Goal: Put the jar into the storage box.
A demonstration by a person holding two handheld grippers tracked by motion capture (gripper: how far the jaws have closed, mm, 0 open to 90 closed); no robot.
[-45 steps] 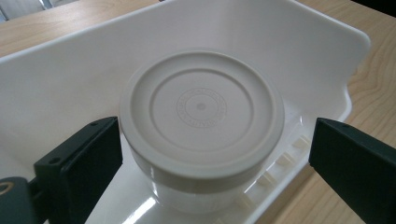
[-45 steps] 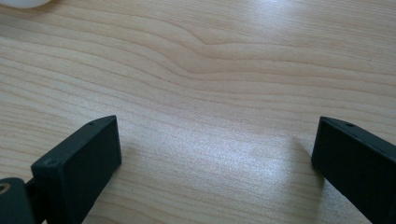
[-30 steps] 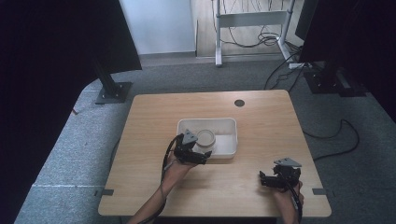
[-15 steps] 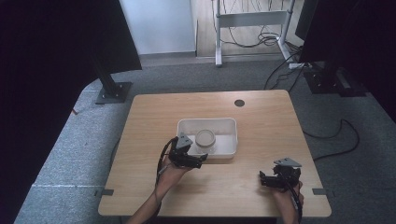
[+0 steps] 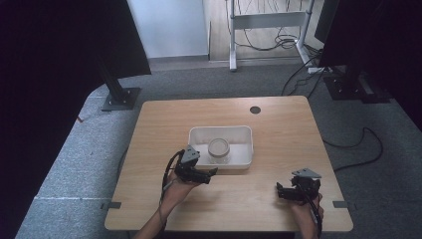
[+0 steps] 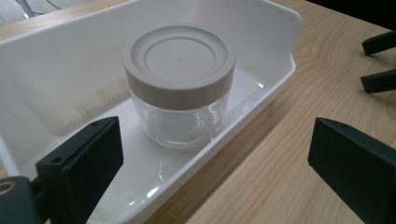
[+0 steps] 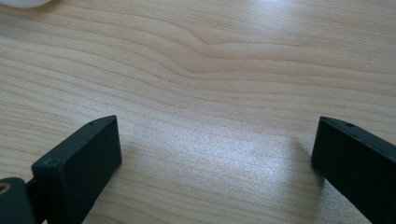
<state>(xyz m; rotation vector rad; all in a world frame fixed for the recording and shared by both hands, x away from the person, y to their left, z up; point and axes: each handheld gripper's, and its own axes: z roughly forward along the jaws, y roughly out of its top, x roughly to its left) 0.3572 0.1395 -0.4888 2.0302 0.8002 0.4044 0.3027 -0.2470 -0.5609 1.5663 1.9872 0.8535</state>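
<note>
From where I'm standing, the person is holding the left tongs [image 5: 213, 173] low over the desk [image 5: 164, 124], just in front of the white tray [image 5: 244, 134], with the jaws pointing toward the tray's near wall. Those tongs are gaping wide and gripping nothing; in the left gripper view one jaw is sitting over the tray's near corner and the other is hanging over bare wood outside it. The jar [image 6: 180, 86] is standing upright inside the tray, clear-walled with a beige screw lid [image 6: 180, 58], slightly ahead of the left tongs and a little toward the tray side of the gap between the jaws. Its axis is running straight up, so any grasp is going to be across its round body or lid rather than along a length.

The right tongs [image 5: 279, 191] are resting well apart from all this, near the desk's front right corner, spread wide as well and holding nothing; their own view is looking down at plain wood grain.

The left hand is clearly the nearer one. I'd judge that it needs to be moving forward and up over the tray wall to centre the jar between the jaws.
</note>
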